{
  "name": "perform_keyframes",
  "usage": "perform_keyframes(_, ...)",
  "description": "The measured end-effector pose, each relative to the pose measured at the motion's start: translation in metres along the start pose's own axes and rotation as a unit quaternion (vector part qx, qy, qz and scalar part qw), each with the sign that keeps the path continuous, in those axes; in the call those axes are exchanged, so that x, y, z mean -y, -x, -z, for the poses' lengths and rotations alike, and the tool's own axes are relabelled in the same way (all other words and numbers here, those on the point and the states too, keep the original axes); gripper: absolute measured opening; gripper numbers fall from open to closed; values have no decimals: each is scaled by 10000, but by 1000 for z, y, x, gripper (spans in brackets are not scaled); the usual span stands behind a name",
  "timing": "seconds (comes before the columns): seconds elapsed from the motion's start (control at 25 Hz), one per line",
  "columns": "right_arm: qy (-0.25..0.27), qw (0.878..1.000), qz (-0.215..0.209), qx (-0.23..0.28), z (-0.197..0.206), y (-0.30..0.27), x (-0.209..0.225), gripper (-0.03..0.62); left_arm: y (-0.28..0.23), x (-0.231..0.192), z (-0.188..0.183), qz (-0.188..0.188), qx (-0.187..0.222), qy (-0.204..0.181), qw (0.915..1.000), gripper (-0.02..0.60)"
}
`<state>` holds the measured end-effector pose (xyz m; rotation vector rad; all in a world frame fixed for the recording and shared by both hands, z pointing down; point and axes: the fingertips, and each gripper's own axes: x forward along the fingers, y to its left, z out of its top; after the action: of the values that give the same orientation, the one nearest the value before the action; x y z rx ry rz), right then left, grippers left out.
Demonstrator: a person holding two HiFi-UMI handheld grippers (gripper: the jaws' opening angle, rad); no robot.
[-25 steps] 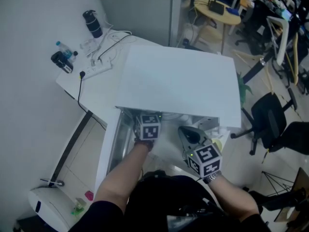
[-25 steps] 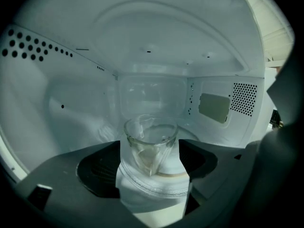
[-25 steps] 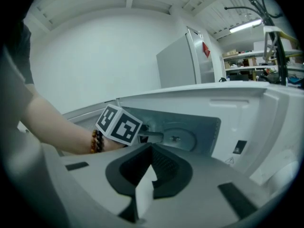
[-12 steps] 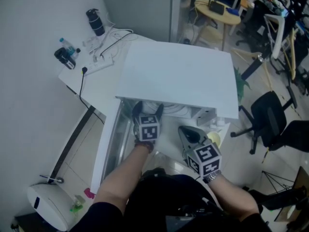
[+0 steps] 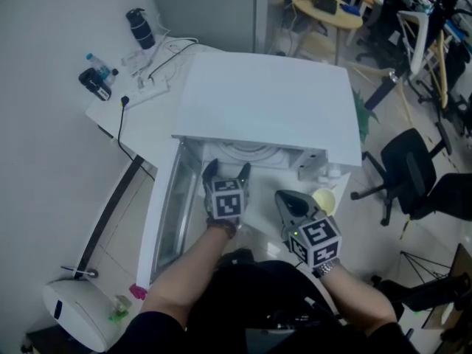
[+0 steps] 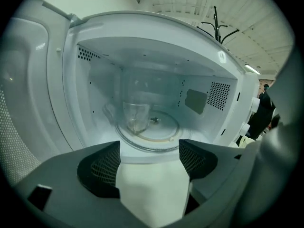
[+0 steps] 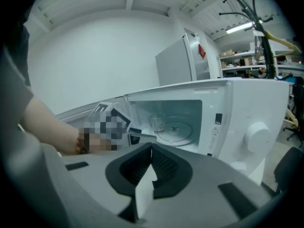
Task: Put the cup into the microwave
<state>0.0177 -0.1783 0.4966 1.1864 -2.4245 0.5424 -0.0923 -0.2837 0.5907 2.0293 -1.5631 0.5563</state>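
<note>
A white worktop carries the microwave, which takes up most of the near edge. Its door is swung fully open to the left, so the cavity is exposed. On the cavity floor lies the glass turntable.

The left gripper is held just in front of the cavity mouth, pointed inward and somewhat downward. Its jaws are spread wide and only bare white sill is seen between them, so nothing is held. The right gripper is kept further out, off the right front corner of the microwave. Its jaws are pressed together with nothing caught between them.

The cup, clear and upright, is seen standing on the left part of the turntable, well inside the cavity. Its long axis is vertical. It lies ahead of and beyond the left gripper's fingers, slightly to their left and clearly apart from them. The left gripper is the nearer of the two, to the cup and to the open door alike.

The placing is judged done, and the door is judged the likely next concern.
</note>
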Motion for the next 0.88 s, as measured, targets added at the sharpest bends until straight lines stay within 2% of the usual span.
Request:
perform_keyframes(0.28, -154, 9994, 273, 121, 5, 18, 11, 18, 11, 23, 21, 274, -381, 88, 9989, 380)
perform_keyframes(0.48, -184, 9992, 268, 218, 12, 41, 13, 24, 31, 34, 26, 223, -468, 16, 9987, 380)
perform_keyframes(0.56, -174, 9994, 229, 208, 20, 52, 11, 67, 42, 39, 31, 167, -547, -43, 9984, 380)
perform_keyframes(0.64, -166, 9994, 241, 199, 29, 63, 13, 69, 48, 51, 37, 225, -610, -92, 9978, 380)
perform_keyframes(0.72, -172, 9992, 307, 186, 40, 72, 18, 102, 53, 62, 40, 255, -679, -166, 9972, 380)
perform_keyframes(0.88, -171, 9987, 466, 84, 64, 88, 30, 127, 61, 81, 51, 292, -842, -326, 9955, 380)
